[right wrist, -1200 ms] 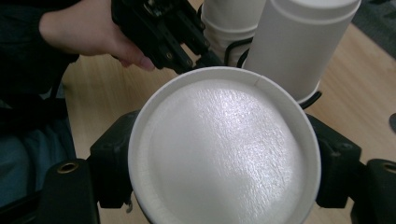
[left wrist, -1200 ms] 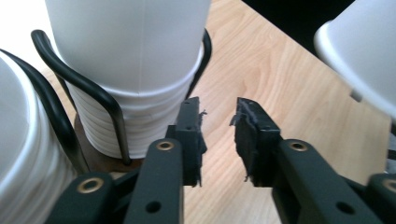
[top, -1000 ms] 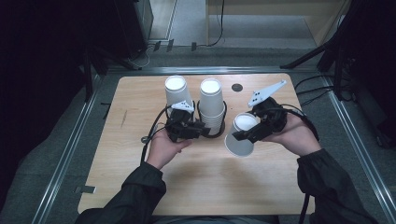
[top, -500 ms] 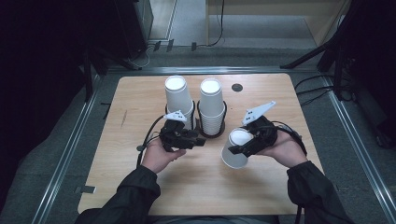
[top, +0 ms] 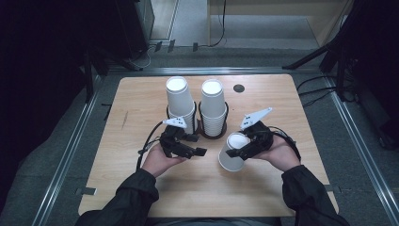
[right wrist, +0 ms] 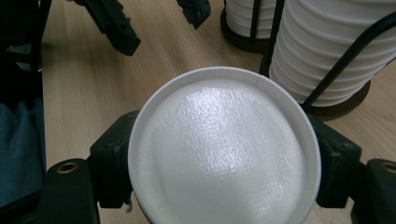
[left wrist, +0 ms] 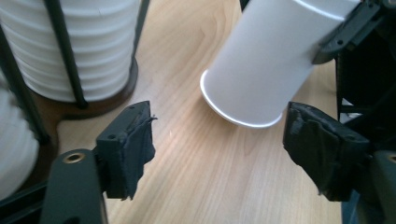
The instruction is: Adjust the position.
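A single white paper cup (top: 231, 153) hangs upside down and tilted, low over the wooden table (top: 136, 108), with my right gripper (top: 236, 149) shut on its sides. In the right gripper view the cup's base (right wrist: 224, 149) faces the camera between the two jaws. My left gripper (top: 196, 145) stands just left of the cup; its jaws have just been opening, with nothing between them. In the left gripper view (left wrist: 219, 140) the cup (left wrist: 266, 60) hangs ahead, its mouth close to the wood. Two stacks of upturned white cups (top: 179, 96) (top: 212, 103) stand behind in black wire holders (top: 212, 133).
A small dark round hole (top: 239, 88) sits in the tabletop at the back right. Cables (top: 146, 143) trail from the grippers across the wood. Metal rails (top: 70, 155) run along the floor on both sides of the table.
Both hands have come back toward the table's near side and lower. The right gripper brought the cup away from the stacks. The left gripper left the left stack's foot and its jaws opened.
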`<state>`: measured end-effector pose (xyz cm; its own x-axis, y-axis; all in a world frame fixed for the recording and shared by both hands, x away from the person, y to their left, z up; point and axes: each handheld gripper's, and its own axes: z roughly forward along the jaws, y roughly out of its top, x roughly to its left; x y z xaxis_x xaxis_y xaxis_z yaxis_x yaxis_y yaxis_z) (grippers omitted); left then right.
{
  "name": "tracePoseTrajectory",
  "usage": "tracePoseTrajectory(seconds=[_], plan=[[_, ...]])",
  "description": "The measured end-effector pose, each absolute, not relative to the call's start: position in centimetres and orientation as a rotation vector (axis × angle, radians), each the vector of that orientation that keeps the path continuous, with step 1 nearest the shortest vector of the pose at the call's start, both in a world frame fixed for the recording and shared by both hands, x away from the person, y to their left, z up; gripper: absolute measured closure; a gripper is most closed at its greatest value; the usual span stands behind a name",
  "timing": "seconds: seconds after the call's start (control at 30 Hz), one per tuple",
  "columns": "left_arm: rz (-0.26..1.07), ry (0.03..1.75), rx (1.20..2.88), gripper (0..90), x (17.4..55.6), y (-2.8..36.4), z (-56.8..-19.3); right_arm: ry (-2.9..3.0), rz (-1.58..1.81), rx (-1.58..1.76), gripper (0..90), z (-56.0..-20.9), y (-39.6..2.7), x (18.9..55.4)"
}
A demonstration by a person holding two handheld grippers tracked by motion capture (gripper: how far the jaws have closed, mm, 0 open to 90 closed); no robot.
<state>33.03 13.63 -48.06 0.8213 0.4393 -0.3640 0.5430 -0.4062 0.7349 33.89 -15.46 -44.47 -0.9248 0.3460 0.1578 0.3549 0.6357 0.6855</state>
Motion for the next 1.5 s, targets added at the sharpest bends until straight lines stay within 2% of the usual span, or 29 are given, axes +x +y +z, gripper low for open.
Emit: tracePoseTrajectory(seconds=[0.3,0.4,0.6,1.0,1.17,1.37,1.5], plan=[[-0.261,0.696,2.111,18.4,33.6,12.5,-49.7,-2.778,-1.214,-0.628,24.5,-45.8,-14.9,34.5],[-0.224,0.656,2.149,15.9,33.4,11.8,-50.0,-2.748,-1.251,-0.617,24.5,-45.7,-14.7,34.5],[-0.235,0.597,2.175,10.4,33.3,10.7,-50.5,-2.708,-1.305,-0.587,24.6,-45.1,-14.0,34.2],[-0.208,0.491,2.206,8.2,32.2,9.0,-50.6,-2.713,-1.309,-0.505,25.3,-44.2,-12.1,33.6],[-0.189,0.473,2.187,4.7,31.9,8.7,-50.6,-2.690,-1.344,-0.488,25.5,-43.6,-11.8,33.4],[-0.205,0.474,2.146,6.0,31.8,8.7,-50.4,-2.649,-1.399,-0.479,25.8,-43.3,-11.6,33.3],[-0.167,0.433,2.120,14.9,31.5,9.0,-49.8,-2.607,-1.433,-0.502,26.5,-43.2,-12.0,33.5]])
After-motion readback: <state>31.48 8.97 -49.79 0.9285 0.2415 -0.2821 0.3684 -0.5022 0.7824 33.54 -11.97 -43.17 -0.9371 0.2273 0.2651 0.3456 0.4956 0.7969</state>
